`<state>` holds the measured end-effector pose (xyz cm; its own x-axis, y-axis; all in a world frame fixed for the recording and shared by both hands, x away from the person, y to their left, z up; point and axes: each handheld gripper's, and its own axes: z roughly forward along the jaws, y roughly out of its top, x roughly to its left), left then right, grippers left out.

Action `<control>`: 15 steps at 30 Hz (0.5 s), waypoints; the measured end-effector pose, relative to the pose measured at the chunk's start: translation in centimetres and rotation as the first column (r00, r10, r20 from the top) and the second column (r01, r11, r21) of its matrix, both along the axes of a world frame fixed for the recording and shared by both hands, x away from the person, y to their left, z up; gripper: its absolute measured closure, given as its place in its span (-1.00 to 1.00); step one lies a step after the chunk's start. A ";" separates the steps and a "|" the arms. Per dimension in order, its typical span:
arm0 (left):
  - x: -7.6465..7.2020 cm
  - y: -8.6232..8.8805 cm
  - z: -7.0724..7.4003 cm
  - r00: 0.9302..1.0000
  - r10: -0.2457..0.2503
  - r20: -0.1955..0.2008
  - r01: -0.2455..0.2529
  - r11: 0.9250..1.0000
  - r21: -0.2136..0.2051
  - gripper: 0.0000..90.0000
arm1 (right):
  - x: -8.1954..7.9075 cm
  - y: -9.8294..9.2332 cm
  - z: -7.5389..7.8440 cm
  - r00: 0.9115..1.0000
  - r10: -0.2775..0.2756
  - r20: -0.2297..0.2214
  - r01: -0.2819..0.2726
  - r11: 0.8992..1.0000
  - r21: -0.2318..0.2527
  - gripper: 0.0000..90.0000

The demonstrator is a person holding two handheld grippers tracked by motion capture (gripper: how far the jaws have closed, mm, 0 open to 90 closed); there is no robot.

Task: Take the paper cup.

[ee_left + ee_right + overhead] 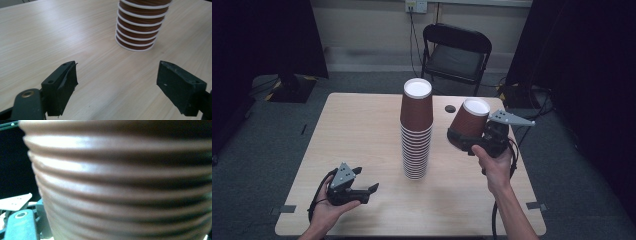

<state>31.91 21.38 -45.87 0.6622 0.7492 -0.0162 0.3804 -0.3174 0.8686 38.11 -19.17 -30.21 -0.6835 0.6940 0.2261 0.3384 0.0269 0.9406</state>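
High view: a light wooden table (362, 150) with a tall stack of brown paper cups (416, 130) standing bottom-up at the centre of the frame, its white base facing the camera. To the right of the stack, the right gripper (462, 142) holds a single brown ribbed paper cup (468, 122) above the table, tilted, with its white base turned toward the upper right; its jaws are closed on the cup near the rim. The cup is close beside the stack but apart from it. The person's right hand (496, 167) enters from the lower right of the frame. At the lower left, the left gripper (367, 192) lies low over the table, well apart from the stack, and points right. A small dark round object (450, 108) lies on the table behind the held cup, and a black folding chair (456, 52) stands beyond the table's far edge at the top centre.

Left gripper view: the two black jaws stand wide apart with bare table between them; the lower white rims of the stack (140, 30) appear in the upper right.

Right gripper view: the ribbed brown wall of the held cup (125, 185), very close and blurred.
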 end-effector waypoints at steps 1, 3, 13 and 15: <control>0.0 0.0 0.0 1.000 0.000 0.000 0.000 1.000 0.000 -0.63 | 0.0 0.0 0.0 1.000 0.000 0.000 0.000 1.000 0.000 -0.72; 0.2 -0.7 0.2 1.000 -0.027 0.015 0.027 1.000 -0.003 -0.63 | -0.3 -0.1 -0.8 1.000 0.008 -0.015 -0.008 1.000 0.003 -0.72; 0.3 -2.4 1.4 0.994 -0.068 0.090 0.067 0.998 0.013 -0.64 | -1.2 0.2 -3.4 0.997 0.030 -0.074 -0.030 1.000 0.002 -0.72; 0.4 -2.9 1.6 0.991 -0.081 0.108 0.080 0.997 0.010 -0.64 | -1.4 0.2 -3.8 0.996 0.035 -0.082 -0.034 0.999 0.011 -0.72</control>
